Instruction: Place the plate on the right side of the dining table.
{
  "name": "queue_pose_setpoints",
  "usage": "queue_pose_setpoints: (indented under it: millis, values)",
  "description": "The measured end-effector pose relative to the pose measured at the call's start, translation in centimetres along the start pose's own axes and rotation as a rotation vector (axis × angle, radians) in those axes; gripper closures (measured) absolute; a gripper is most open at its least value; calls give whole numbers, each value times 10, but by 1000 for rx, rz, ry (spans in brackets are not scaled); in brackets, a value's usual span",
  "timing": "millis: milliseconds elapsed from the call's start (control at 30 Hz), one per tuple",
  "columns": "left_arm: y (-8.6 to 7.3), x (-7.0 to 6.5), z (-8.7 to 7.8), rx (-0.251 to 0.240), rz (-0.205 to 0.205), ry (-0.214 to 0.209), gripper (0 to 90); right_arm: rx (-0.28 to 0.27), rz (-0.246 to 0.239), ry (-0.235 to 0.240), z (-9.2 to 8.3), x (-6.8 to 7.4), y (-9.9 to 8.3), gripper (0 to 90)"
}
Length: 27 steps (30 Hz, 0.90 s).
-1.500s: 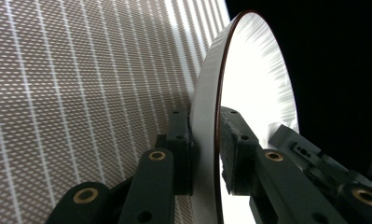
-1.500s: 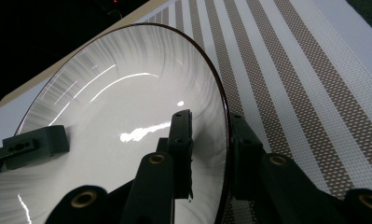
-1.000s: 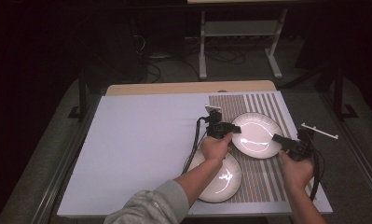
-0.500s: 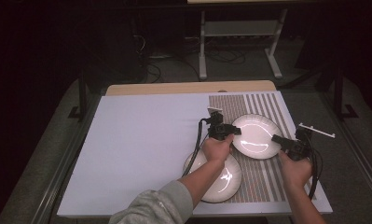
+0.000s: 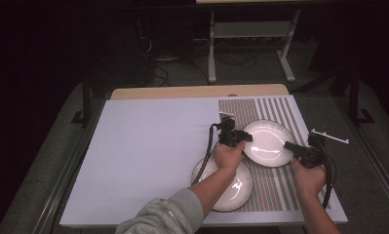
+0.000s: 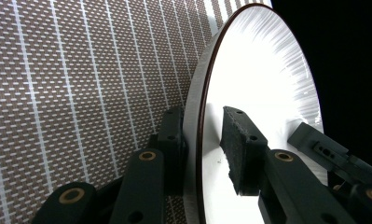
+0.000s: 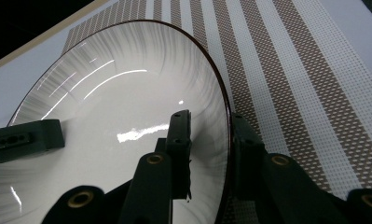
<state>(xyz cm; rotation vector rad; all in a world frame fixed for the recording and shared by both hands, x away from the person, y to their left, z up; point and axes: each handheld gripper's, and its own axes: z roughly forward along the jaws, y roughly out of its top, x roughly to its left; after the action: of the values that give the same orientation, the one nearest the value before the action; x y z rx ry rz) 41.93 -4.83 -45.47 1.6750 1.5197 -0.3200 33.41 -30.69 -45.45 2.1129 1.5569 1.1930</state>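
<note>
A white plate (image 5: 267,142) lies on the brown striped placemat (image 5: 280,109). My left gripper (image 5: 245,138) straddles its left rim and my right gripper (image 5: 288,145) its right rim. In the left gripper view the plate (image 6: 258,84) has its rim between my jaws (image 6: 202,116); they have just been opening, and the inner pad (image 6: 237,149) stands off the plate. In the right gripper view the plate (image 7: 104,102) rim runs between the jaws (image 7: 208,116) with a gap at the inner pad (image 7: 180,135). A second white plate (image 5: 241,187) lies nearer, under the left forearm.
The placemat covers the right part of a pale board (image 5: 148,146) on a wooden table (image 5: 197,91). A small white bracket (image 5: 328,135) lies just off the board's right edge. A metal stand (image 5: 250,29) and cables are on the floor behind.
</note>
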Motion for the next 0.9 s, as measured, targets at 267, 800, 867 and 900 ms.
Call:
queue_pose_setpoints:
  millis: [267, 800, 867, 900]
  values:
    - [-1, -3, 2, 6, 32, 22, 675, -2, -5, -18, 1, 0, -1, 718]
    - [1, -3, 3, 26, 33, 21, 591, -13, -42, -41, 1, 2, -3, 685]
    - [0, -4, 3, 21, 50, 28, 574, -23, -46, -38, 0, 2, -3, 672]
    - [0, -5, 3, 20, 55, 28, 568, -26, -50, -40, 0, 2, -3, 672]
